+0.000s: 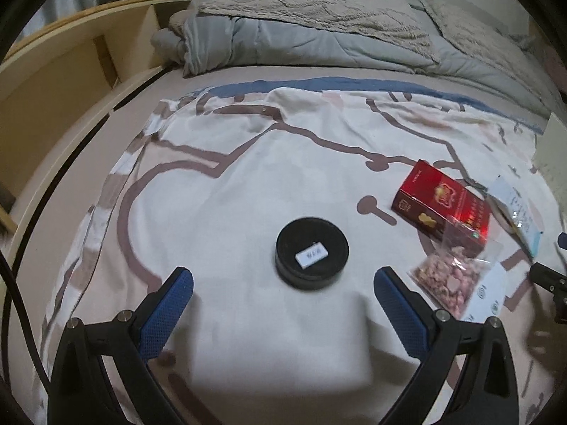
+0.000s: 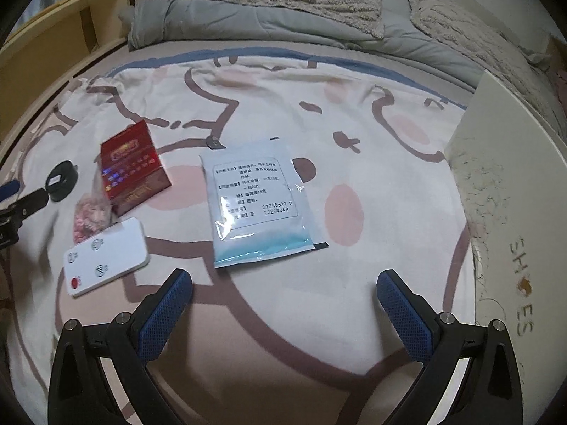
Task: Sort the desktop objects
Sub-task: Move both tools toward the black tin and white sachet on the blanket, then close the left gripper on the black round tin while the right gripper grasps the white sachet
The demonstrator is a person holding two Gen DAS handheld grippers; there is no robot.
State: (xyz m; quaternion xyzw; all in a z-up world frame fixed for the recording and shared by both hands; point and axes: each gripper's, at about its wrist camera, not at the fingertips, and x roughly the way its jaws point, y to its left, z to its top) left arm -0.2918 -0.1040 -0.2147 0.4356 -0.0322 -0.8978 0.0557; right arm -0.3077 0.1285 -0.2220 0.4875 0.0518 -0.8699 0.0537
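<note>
Left wrist view — left gripper (image 1: 283, 279): blue-padded fingers (image 1: 170, 304) spread wide, holding nothing, above the cartoon-printed white bedsheet (image 1: 230, 184).
Target ahead: round black lidded tin with a white label (image 1: 312, 252), lying just beyond the fingertips and centred between them.
Risk: the soft sheet may give and bunch under a descending pad, so the low tin could tip or slide out of a shallow pinch.
Neighbours: red cardboard box (image 1: 439, 203) resting against the clear bag of pink pieces (image 1: 448, 278) — a wide sweep could drag both.

Right wrist view — right gripper (image 2: 283, 283): fingers spread, empty.
Nearest item: flat pale-blue printed sachet (image 2: 258, 205); thin and slick, likely to slip.
Beside it: white rectangular remote (image 2: 106, 256), well left.
Obstacle: white shoe box (image 2: 510, 194) at right — collision risk on a rightward swing.
</note>
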